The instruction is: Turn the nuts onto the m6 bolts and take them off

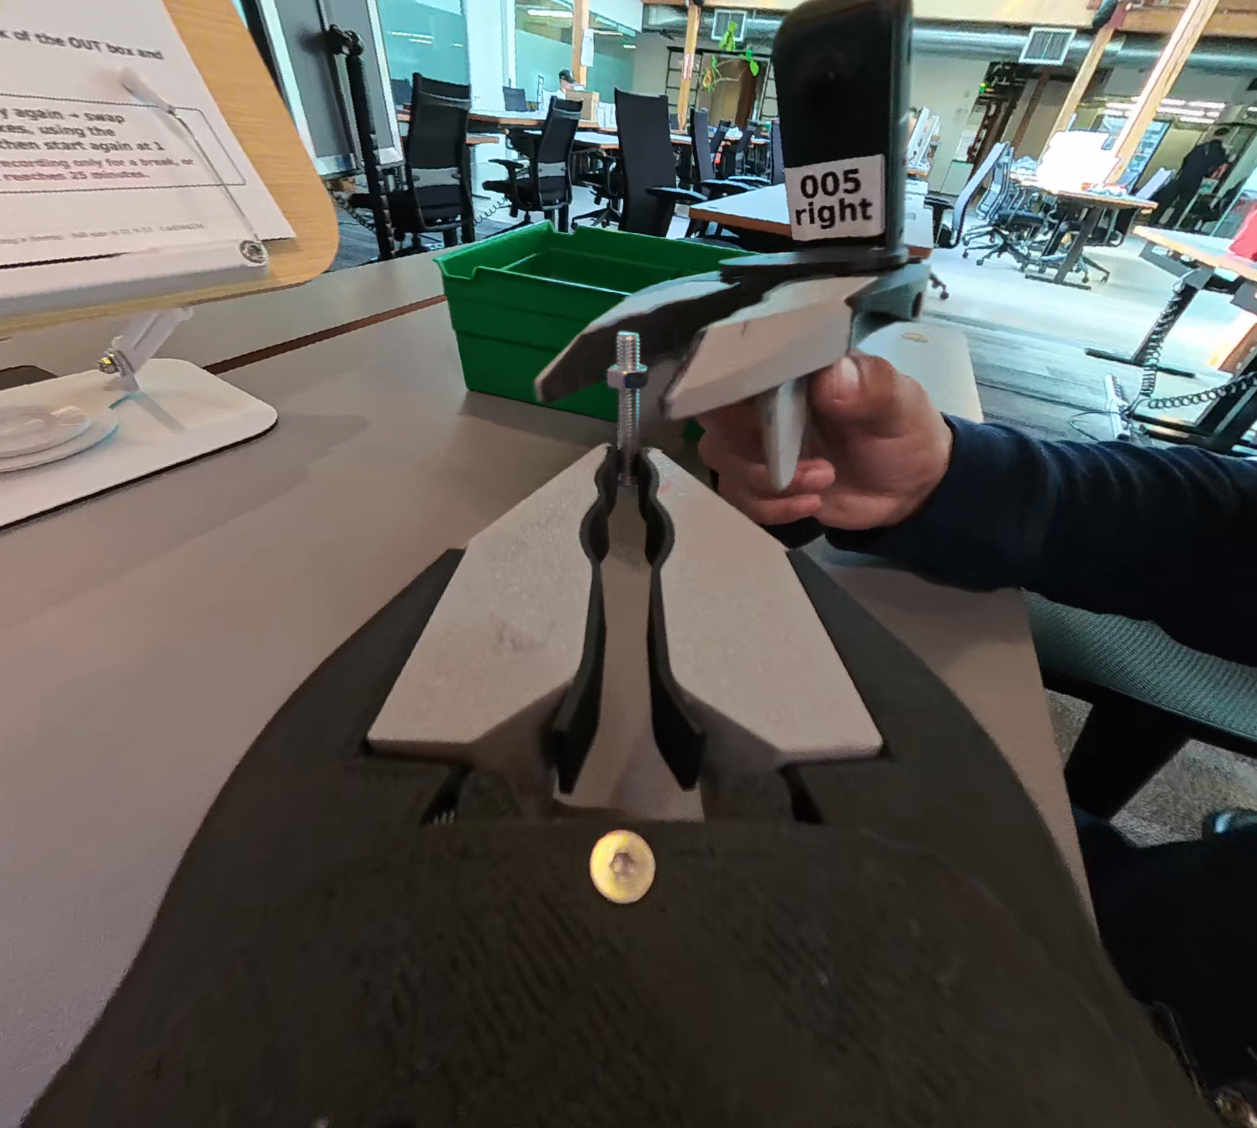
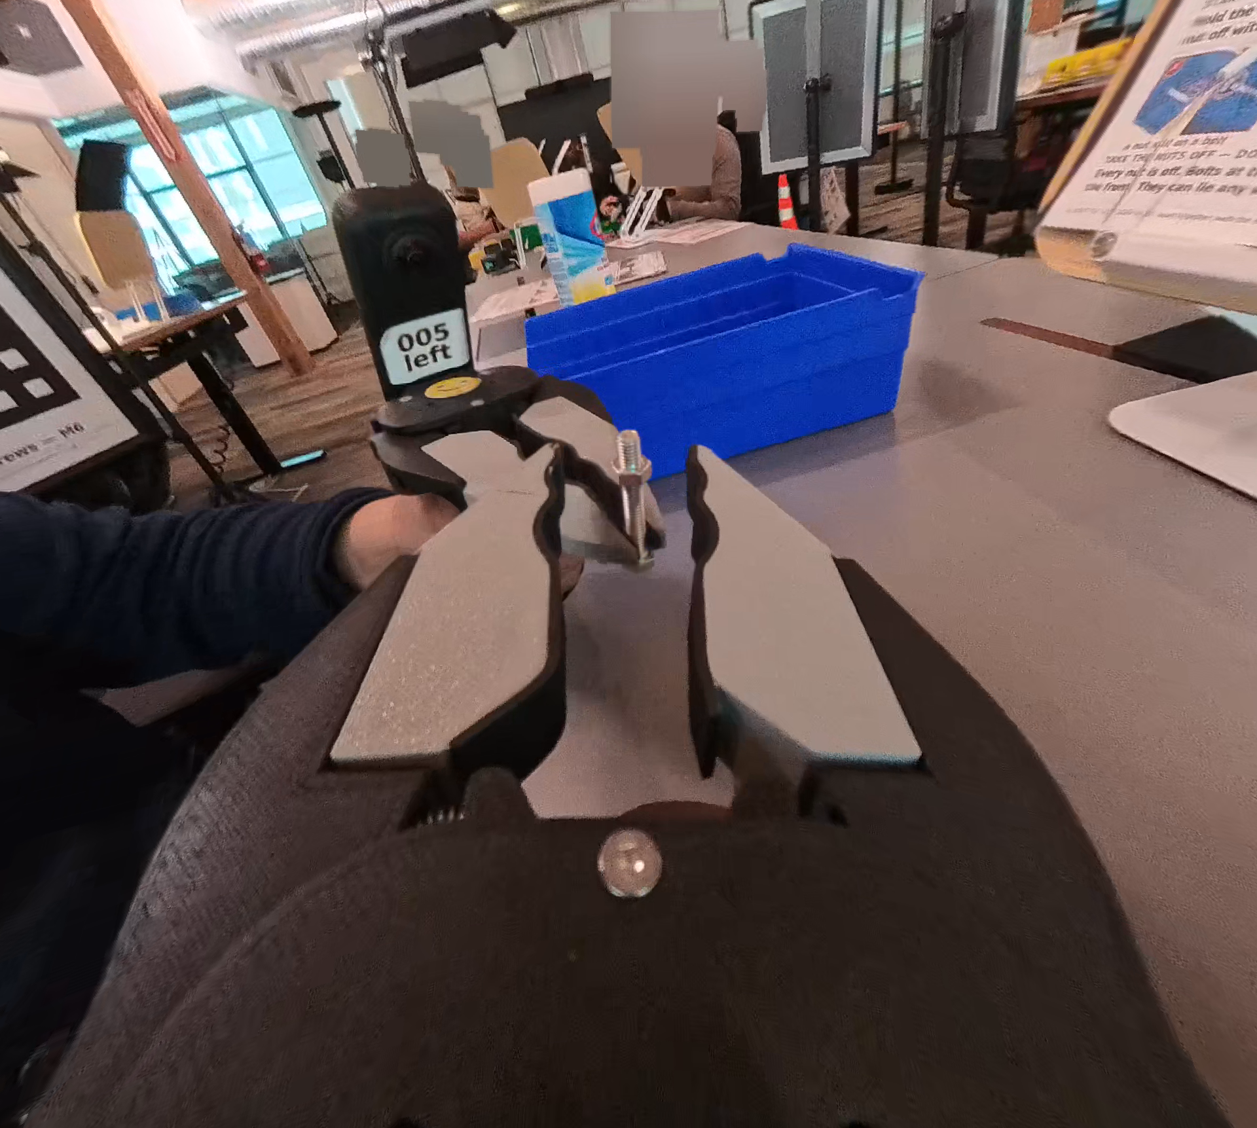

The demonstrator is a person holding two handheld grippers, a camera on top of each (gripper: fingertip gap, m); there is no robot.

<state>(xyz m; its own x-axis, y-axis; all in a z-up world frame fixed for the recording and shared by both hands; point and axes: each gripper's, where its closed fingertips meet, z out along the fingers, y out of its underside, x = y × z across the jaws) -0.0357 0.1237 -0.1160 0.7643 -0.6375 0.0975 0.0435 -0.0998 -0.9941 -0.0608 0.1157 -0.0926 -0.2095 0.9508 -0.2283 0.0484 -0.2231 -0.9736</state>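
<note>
A silver M6 bolt [image 1: 626, 415] stands upright over the grey table [image 1: 204, 585]. A hex nut [image 1: 627, 378] sits on its thread a little below the top. My left gripper [image 1: 627, 466] is shut on the bolt's lower end. My right gripper [image 1: 612, 396], held by a hand, is open, with its fingertips on either side of the nut and not touching it. In the right wrist view the right gripper [image 2: 626, 469] is open around the nut [image 2: 631, 469] on the bolt [image 2: 636, 517], and the left gripper [image 2: 646, 551] clamps the bolt's bottom just above the table.
A green bin [image 1: 517, 306] stands behind the bolt in the left wrist view. A blue bin [image 2: 748, 374] stands behind it in the right wrist view. A document stand with papers [image 1: 136, 143] and its white base [image 1: 190, 415] sit at the left. A wipes canister [image 2: 568, 238] stands farther back. Both grippers' tips are close together, under 4 cm apart.
</note>
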